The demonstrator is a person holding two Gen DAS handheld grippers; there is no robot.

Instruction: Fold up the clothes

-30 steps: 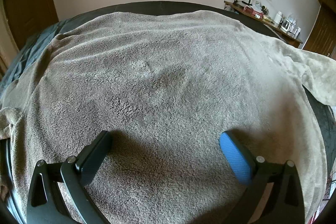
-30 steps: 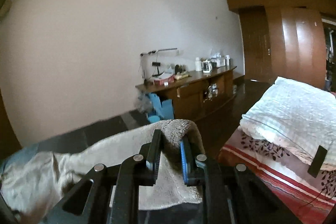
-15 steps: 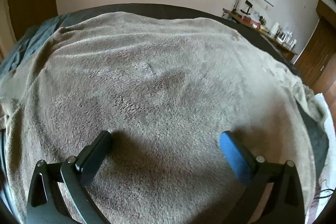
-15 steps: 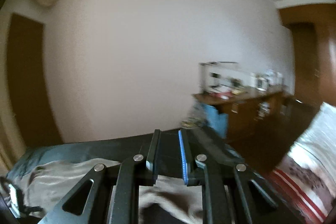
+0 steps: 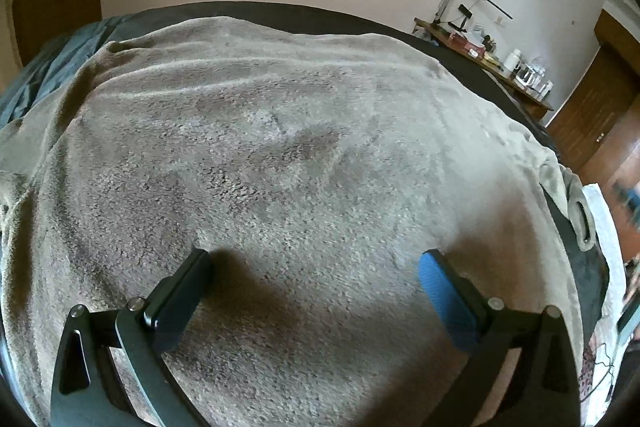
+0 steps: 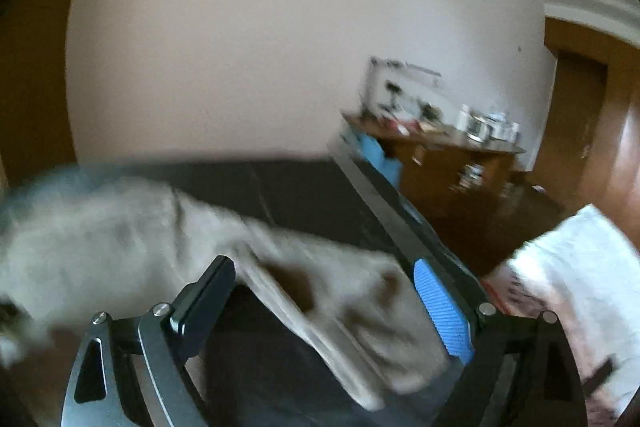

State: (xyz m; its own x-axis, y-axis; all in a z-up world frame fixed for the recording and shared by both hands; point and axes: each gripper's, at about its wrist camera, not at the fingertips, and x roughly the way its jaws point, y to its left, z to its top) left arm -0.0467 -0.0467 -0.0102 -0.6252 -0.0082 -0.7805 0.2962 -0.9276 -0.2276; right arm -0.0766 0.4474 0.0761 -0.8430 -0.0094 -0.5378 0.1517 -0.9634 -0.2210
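Left gripper (image 5: 314,263) stood wide apart just above the grey fleece garment (image 5: 280,155), which lay spread flat over the dark bed (image 5: 472,67) — nothing between its fingers. Right gripper (image 6: 324,271) was likewise spread wide and empty, over a blurred fold of the garment (image 6: 340,291) — the wooden sideboard (image 6: 452,163) stood beyond.

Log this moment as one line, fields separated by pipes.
task: fold clothes | left claw: open, over grey fleece garment | right claw: open, garment sleeve lying below, blurred | surface: dark bed
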